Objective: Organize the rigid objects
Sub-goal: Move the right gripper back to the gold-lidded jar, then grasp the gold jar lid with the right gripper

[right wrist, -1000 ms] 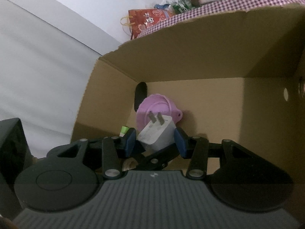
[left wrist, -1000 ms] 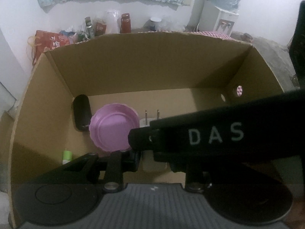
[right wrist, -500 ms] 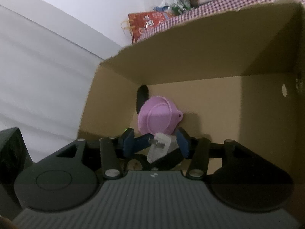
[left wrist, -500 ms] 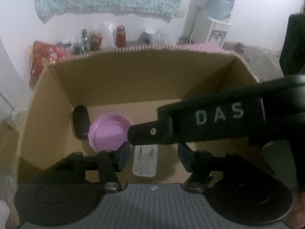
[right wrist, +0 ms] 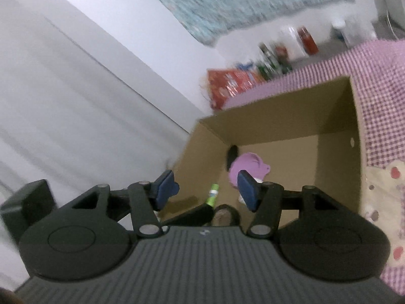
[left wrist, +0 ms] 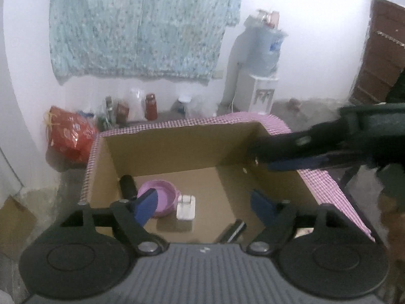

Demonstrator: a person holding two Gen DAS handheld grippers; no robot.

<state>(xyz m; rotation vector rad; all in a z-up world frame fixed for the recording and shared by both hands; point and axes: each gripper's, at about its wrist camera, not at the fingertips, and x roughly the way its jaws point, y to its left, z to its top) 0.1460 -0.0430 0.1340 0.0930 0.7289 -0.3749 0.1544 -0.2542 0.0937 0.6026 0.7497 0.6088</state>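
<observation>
White plastic plug adapter lay flat on the floor of the open brown cardboard box, near its middle, touching nothing that grips. Round purple plastic bowl sat just beside it at 9 o'clock; a black cylinder lay at the bowl's 10 o'clock against the box wall. Green-capped tube lay on the box floor at the adapter's 8 o'clock, seen from the right wrist.

Left gripper hung above the box, jaws just opened wide, nothing between them. Right gripper also above the box, jaws just opened further, apart and empty. Box stood on a pink checked cloth.
</observation>
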